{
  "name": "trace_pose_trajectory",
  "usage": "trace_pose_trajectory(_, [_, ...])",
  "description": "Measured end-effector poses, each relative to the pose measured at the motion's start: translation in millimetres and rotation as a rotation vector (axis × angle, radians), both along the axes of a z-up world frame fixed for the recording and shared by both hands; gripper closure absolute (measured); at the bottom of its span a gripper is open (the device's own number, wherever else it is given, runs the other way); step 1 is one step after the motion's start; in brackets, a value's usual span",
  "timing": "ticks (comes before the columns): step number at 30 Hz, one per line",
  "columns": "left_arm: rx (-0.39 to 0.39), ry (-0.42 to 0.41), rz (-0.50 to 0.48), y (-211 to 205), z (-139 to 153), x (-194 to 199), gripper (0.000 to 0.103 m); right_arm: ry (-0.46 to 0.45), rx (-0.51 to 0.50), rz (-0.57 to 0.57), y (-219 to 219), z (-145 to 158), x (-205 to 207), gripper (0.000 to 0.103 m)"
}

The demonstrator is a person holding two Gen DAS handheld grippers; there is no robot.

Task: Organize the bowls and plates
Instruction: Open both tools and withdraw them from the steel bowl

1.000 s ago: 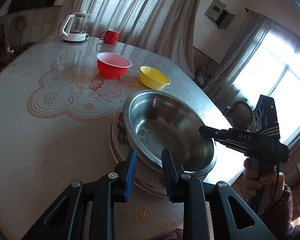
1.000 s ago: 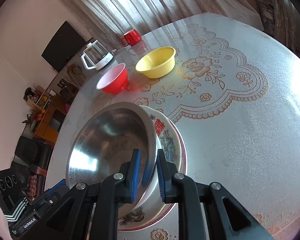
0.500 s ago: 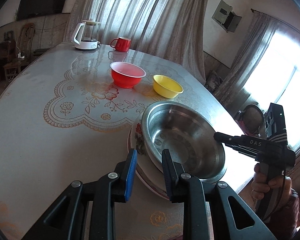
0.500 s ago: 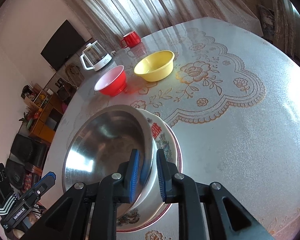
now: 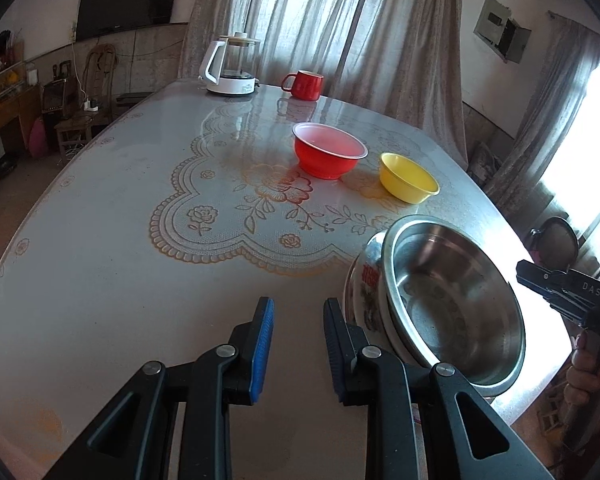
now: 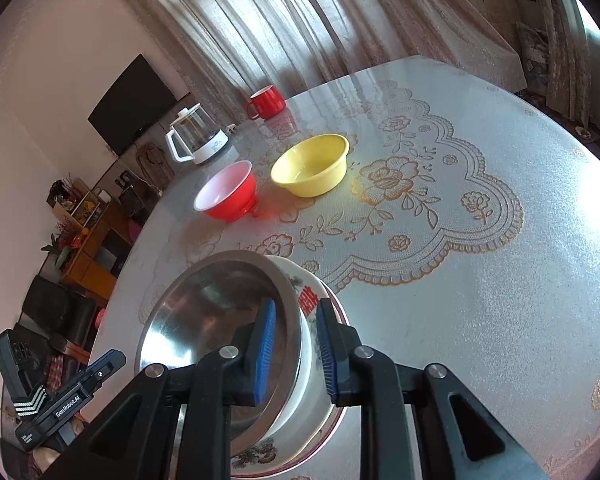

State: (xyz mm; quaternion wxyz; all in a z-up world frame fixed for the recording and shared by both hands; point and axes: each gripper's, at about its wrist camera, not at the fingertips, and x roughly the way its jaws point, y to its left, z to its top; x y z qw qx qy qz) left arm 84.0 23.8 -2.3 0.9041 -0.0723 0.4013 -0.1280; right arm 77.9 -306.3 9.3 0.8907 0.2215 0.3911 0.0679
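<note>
- The right gripper (image 6: 294, 344) straddles the near rims of the shiny round steel bowl (image 6: 216, 320) and the white flower-painted ceramic bowl (image 6: 312, 356) under it. Its jaws stand narrow, with a small gap visible on both sides of the rims, so it appears to have let go.
- That stack sits on a floral-edged plate (image 6: 260, 460) on the desk (image 6: 480, 320), directly beneath this gripper.
- The left gripper (image 5: 298, 344) hangs over bare desk, jaws narrow and empty, with the stack just off its right finger.
- Ahead of both grippers, well apart from the stack, stand a red plastic bowl with a white inside (image 5: 326, 156) and a yellow plastic bowl (image 5: 408, 178), close together but not touching.
- Likely step: release the stack, then fetch the loose bowls.
- Lift the right gripper straight up and back so neither pad drags the steel rim, which looks tilted in the ceramic bowl and could slide.
- For the next pick, pinch one bowl's wall at the rim and keep it level.
</note>
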Motion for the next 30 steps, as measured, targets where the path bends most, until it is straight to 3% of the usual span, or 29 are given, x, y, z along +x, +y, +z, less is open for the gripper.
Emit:
trace_pose_trajectory(15, [0.157, -0.052, -0.019, -17.7, 6.5, 30.9, 0.077, 0.042, -0.013, 0.021, -26.0, -13.1, 30.2, 0.082])
trace_pose_trajectory(30, [0.262, -0.057, -0.156, -54.3, 14.5, 66.6, 0.072, 0.031, -0.066, 0.060, -43.7, -20.0, 79.7, 0.082])
